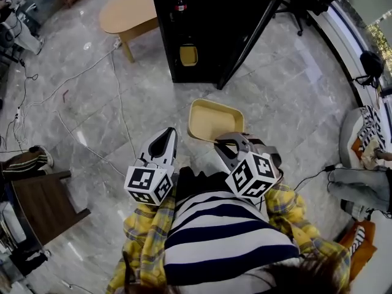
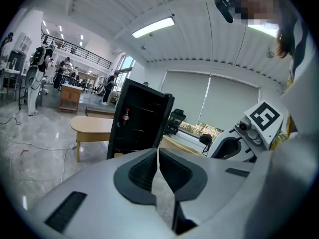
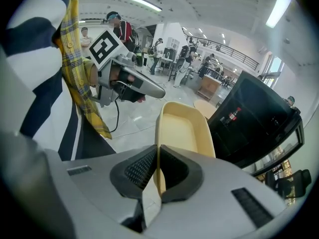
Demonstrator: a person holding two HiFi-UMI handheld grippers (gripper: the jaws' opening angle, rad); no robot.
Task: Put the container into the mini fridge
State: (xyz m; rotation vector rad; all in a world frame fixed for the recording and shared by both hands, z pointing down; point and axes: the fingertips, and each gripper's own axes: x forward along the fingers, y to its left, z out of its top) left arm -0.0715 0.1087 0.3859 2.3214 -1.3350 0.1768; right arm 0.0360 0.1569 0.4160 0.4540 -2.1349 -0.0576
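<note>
A shallow cream-yellow container [image 1: 212,120] hangs above the floor in front of me, and my right gripper [image 1: 219,143] is shut on its near rim. In the right gripper view the container [image 3: 183,132] stretches away from the closed jaws of the right gripper [image 3: 157,167]. The black mini fridge [image 1: 202,26] stands ahead with its door open; a bottle [image 1: 179,3] and a yellow item [image 1: 188,55] sit on its shelves. My left gripper [image 1: 160,141] is shut with nothing between its jaws, level with the container's left side. In the left gripper view the fridge [image 2: 138,122] stands beyond the left gripper [image 2: 157,156].
A light wooden oval table [image 1: 127,12] stands left of the fridge. Cables [image 1: 116,84] run over the marble floor. A dark tripod leg [image 1: 252,34] slants across the fridge's right side. A brown chair [image 1: 37,204] is at my left and a sofa with clutter [image 1: 364,139] at my right.
</note>
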